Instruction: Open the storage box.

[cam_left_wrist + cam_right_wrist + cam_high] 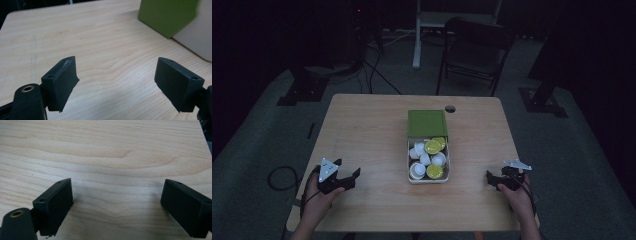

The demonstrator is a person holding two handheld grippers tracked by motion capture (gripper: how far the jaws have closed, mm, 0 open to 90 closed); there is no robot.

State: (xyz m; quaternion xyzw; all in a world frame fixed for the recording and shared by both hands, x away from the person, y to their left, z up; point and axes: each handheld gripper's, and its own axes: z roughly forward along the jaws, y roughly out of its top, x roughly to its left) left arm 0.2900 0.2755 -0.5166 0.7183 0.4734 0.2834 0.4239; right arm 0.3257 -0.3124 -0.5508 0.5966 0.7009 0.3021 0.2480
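High view is showing a white box point(428, 176) sitting mid-surface point(362, 130), its green lid point(427, 123) slid back, yellow and white capsules point(433, 147) lying inside. Left tongs point(348, 172) are resting well left of the box, right tongs point(492, 178) well right, both standing wide and holding nothing.
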